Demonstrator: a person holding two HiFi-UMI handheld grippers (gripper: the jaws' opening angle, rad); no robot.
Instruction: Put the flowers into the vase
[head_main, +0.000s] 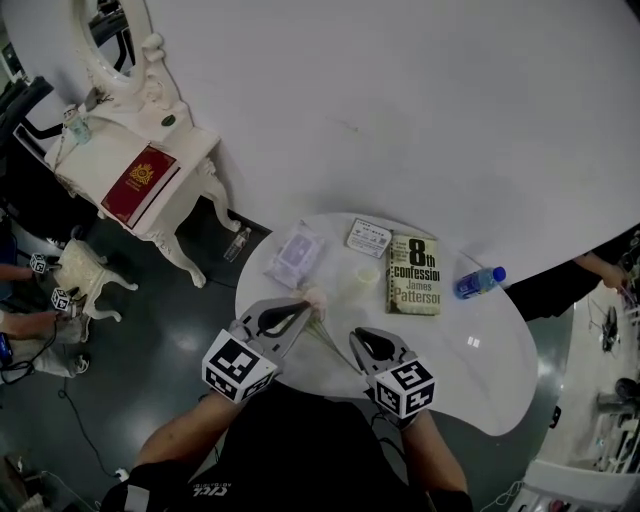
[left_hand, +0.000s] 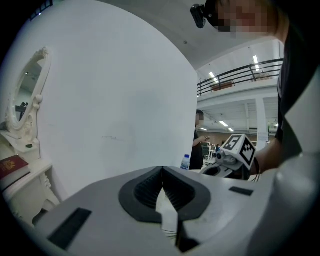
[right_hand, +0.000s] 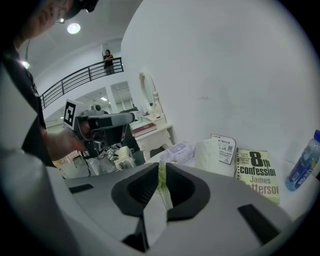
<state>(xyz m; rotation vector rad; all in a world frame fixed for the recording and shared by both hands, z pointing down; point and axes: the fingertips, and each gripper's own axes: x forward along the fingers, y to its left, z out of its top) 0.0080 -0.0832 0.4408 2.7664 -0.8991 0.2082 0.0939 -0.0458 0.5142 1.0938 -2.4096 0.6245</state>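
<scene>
White and round, the table (head_main: 480, 385) sits in a dark-floored room, and the person stands at its near edge with both tools over it. Nearest on the right, the right hand-held gripper (right_hand: 161, 169) has its jaws pressed together on a thin green stem (right_hand: 161, 179), so the flower (head_main: 316, 298) is already picked up. In the head view its pale pink bloom hangs just beyond the tips of the left hand-held gripper (head_main: 303, 310), and the stem slants back toward the right one. The left hand-held gripper has its jaws fully together as well. Its own view shows nothing clearly between the pads, so I cannot tell whether it also pinches the flower. A little farther and to the right stands the vase (head_main: 367, 279), pale and upright, with nothing showing in its mouth. Around it lie a tissue pack (head_main: 295, 255) to the left, a card (head_main: 368, 237) behind, a book (head_main: 414, 273) just to the right, and a water bottle (head_main: 480, 282) farther right. Beyond them is a white backdrop (head_main: 400, 100), with a dressing table (head_main: 150, 135) at the far left. By my reading the pickup is done. What remains is to carry the flower to the vase, lower the stem end into its mouth and let go.
</scene>
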